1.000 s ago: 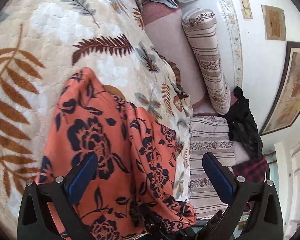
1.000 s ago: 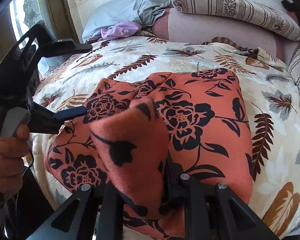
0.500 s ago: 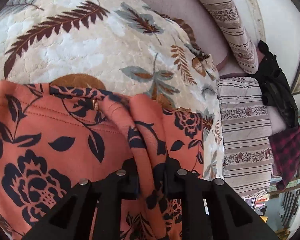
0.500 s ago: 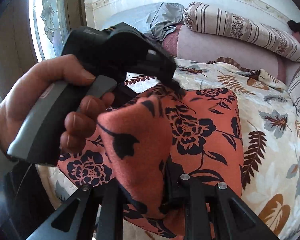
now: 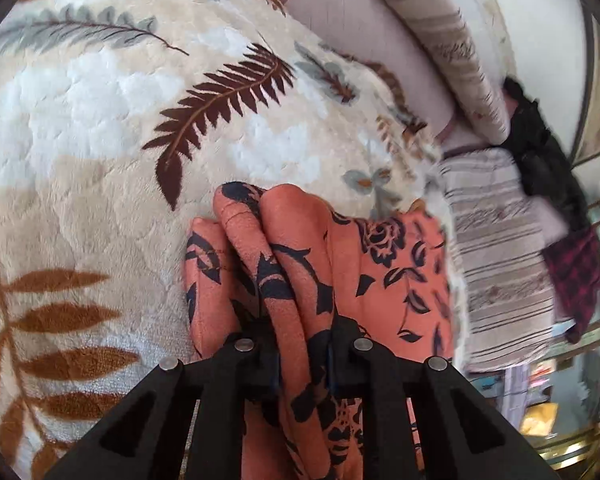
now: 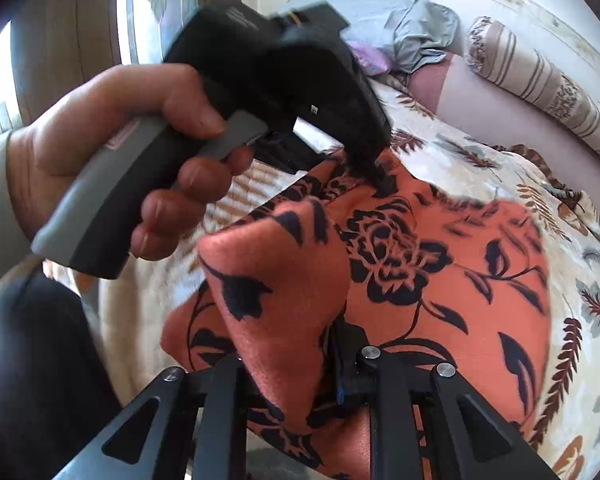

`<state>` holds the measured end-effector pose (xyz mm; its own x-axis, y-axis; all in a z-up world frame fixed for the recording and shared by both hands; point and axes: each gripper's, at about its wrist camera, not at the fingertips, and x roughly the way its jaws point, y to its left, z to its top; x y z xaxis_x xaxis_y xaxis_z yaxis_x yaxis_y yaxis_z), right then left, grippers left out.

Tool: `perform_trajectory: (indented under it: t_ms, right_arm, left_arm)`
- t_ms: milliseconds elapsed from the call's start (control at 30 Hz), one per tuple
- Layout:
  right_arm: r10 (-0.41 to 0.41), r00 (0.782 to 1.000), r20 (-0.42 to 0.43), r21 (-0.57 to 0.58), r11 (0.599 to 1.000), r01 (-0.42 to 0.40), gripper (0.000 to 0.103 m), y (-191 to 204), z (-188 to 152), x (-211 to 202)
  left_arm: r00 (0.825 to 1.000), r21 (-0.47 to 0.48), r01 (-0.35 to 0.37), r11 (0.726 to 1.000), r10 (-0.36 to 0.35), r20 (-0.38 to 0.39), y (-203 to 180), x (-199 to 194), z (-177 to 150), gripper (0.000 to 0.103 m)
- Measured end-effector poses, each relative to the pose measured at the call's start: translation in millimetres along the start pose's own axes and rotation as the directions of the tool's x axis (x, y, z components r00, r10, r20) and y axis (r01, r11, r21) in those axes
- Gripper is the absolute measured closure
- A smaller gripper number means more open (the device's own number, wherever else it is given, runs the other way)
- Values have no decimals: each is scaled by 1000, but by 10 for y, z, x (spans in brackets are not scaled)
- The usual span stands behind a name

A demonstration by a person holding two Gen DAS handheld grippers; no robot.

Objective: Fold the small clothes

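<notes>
Both grippers are clamped on the orange floral garment (image 5: 384,264): left gripper (image 5: 302,354) pinches a bunched edge, right gripper (image 6: 288,354) another fold. Bare leaf-print blanket (image 5: 100,128) runs 9 to 12 o'clock.

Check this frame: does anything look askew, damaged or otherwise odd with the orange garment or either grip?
Nothing stands out. The orange floral garment lies on the leaf-print blanket, undamaged. The left gripper and right gripper are each shut on a bunched fold, which suits a fold. Motion blur only softens the edges.
</notes>
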<state>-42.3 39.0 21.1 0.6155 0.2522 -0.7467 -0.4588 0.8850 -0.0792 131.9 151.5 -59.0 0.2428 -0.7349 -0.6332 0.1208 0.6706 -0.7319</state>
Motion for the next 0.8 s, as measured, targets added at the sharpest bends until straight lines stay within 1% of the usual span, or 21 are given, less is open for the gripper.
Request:
perform_trajectory:
  t_ms: [33,100,167,200,233,267,300,333,367,400,433,467,500,533,567,600,700,733,767,800]
  right_arm:
    - [18,1000,9,23,1000,-18,84,-40,30,-48]
    - [20,999,33,30,999,-21,84,-55,75,-157]
    - [8,998,62,3,1000,-9,84,-6,93,-260]
    - [-1,998,70,-10,1000,2,84,20,78,-280]
    - [-13,997,70,-27,1000,15,84,85,51,-276]
    - [-26,998,61,-49,998,29,81,154,19,-237]
    - [-42,999,34,-83,996,45,79,245,-23,-161]
    - [-53,999,-12,-130,990,51,74,337,-77,-46]
    - [-74,997,-17,-173,982,70,70,391,-100,-15]
    - [-107,994,20,-205,973,109,70,464,-159,-44]
    - [-104,994,36,-214,971,109,68,492,-196,-87]
    - [-79,996,30,-193,978,83,60,485,-226,-114]
    - [-43,999,26,-162,986,47,51,462,-256,-142]
    - [-6,1000,24,-132,991,9,35,439,-284,-172]
    - [15,999,31,-111,994,-11,33,429,-307,-217]
    - [23,999,46,-92,996,-19,33,418,-334,-277]
    - [94,990,102,2,996,-95,33,305,-451,-513]
    - [108,987,121,26,993,-112,33,287,-493,-607]
    - [116,983,139,49,991,-124,33,241,-518,-691]
    - [118,981,156,73,989,-131,33,186,-540,-778]
  left_arm:
    - [1000,11,-2,1000,2,15,-31,-58,-10,86]
    - [999,100,-32,994,29,38,-230,-151,-32,86]
    - [998,146,-7,989,-3,67,-383,-268,-59,86]
    - [997,155,8,988,-21,77,-399,-309,-64,86]
    - [997,152,0,988,-12,75,-370,-289,-62,85]
    - [998,143,-36,989,28,57,-301,-215,-54,83]
    - [996,130,-84,988,82,15,-191,-93,-59,83]
    - [996,106,-93,990,94,-10,-77,3,-74,79]
    - [999,87,-45,995,44,11,-7,-38,-88,77]
    - [999,70,-40,997,39,16,14,-108,-86,75]
    - [997,59,-69,996,68,26,-11,-182,-84,69]
    - [994,65,-102,993,100,39,-57,-257,-90,66]
    - [991,81,-132,988,128,51,-107,-332,-107,65]
    - [984,97,-171,980,165,72,-173,-423,-140,64]
    - [977,111,-200,974,190,97,-233,-518,-192,64]
    - [975,122,-203,972,189,116,-305,-619,-260,64]
    - [980,180,-152,972,125,154,-576,-868,-570,64]
    - [979,199,-163,966,134,151,-639,-890,-699,63]
    - [978,208,-190,959,168,120,-664,-842,-823,63]
    - [975,207,-219,954,208,71,-636,-740,-941,63]
